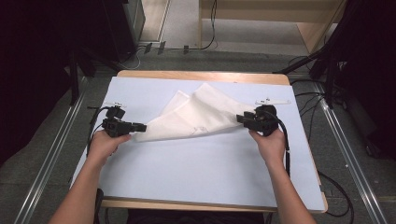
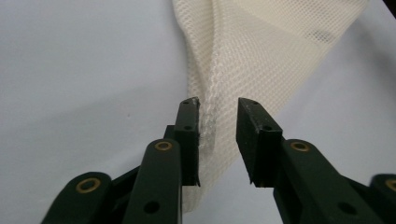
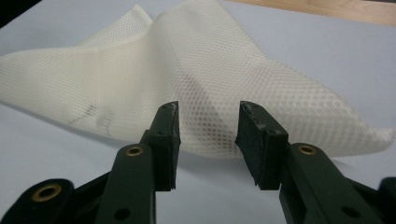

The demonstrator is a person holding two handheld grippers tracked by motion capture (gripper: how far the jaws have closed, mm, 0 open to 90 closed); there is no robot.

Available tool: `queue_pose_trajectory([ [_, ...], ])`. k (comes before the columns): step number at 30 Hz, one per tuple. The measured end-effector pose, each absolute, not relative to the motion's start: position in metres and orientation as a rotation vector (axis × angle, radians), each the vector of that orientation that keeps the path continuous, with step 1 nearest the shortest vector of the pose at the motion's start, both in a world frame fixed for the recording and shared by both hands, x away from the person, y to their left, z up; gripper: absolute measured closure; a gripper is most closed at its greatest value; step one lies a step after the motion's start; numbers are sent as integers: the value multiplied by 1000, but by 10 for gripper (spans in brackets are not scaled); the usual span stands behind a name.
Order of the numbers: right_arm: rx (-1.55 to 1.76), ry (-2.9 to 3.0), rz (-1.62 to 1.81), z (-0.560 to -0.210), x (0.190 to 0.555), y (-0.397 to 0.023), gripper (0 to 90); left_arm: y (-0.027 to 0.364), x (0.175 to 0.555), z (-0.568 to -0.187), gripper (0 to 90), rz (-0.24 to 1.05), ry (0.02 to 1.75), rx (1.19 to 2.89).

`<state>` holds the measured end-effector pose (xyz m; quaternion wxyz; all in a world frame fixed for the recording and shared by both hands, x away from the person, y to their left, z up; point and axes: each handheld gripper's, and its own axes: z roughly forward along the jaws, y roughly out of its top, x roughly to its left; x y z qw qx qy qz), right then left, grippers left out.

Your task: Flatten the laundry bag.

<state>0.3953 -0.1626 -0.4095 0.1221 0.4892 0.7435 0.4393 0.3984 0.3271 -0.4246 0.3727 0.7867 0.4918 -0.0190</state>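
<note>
On the table's pale sheet [image 1: 187, 158] lay the soft, light mesh cloth [image 1: 196, 116], limp and crumpled, best pinched at its stitched edge; my left gripper [image 2: 218, 135] and right gripper [image 3: 208, 140] both stood spread, holding nothing.

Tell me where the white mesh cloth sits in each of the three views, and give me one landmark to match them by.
High view: the white mesh cloth lies mid-table, between the two grippers.
Left gripper view: the cloth hangs from top centre down between the open fingers.
Right gripper view: the cloth spreads across the upper half, beyond the open fingers.
Shared landmark: the pale blue table cover under the cloth.
</note>
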Motion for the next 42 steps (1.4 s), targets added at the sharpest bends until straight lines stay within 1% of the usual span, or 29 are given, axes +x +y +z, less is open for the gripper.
queue_pose_trajectory([
  [1,1428,2170,1282,-410,395,-163,614,325,398,-423,673,-42,1263,2026],
  [2,1418,2184,1281,-409,398,-160,613,323,398,-421,622,-38,1272,2042],
  [3,1397,2208,1250,-409,403,-155,605,321,398,-419,591,-34,1273,2058],
  [7,1358,2239,1215,-407,414,-146,591,318,394,-409,558,-3,1249,2034],
  [8,1336,2253,1215,-404,424,-142,584,317,393,-407,545,2,1242,2029],
  [9,1336,2253,1215,-404,424,-142,584,318,392,-405,545,2,1236,2025],
  [11,1330,2281,1207,-402,441,-136,576,319,391,-402,533,5,1236,2018],
  [15,1332,2285,1203,-401,457,-129,563,322,388,-400,531,6,1232,1998],
  [16,1332,2294,1184,-402,469,-123,535,322,388,-400,531,0,1231,1995],
  [18,1326,2291,1149,-405,481,-118,495,321,387,-400,531,-3,1230,1999],
  [20,1330,2294,1146,-407,487,-115,486,317,386,-400,531,-12,1218,2002],
  [22,1371,2307,1096,-417,505,-110,470,314,385,-399,531,-17,1203,2008],
  [23,1371,2307,1096,-417,505,-110,470,313,385,-399,531,-21,1198,2007],
  [26,1437,2324,1039,-432,526,-106,447,311,384,-400,530,-29,1190,2010],
  [34,1481,2358,924,-457,540,-99,431,312,385,-403,529,-49,1191,2008],
  [38,1478,2353,907,-462,540,-98,447,314,385,-403,529,-54,1197,1996],
  [39,1475,2341,891,-462,539,-97,496,314,385,-403,529,-55,1199,1994],
  [40,1475,2341,891,-462,539,-97,496,314,386,-403,529,-53,1198,1998],
  [41,1473,2328,874,-462,537,-97,547,314,386,-404,529,-62,1199,1992],
  [42,1452,2317,858,-463,536,-96,568,315,386,-404,529,-64,1198,1992],
])
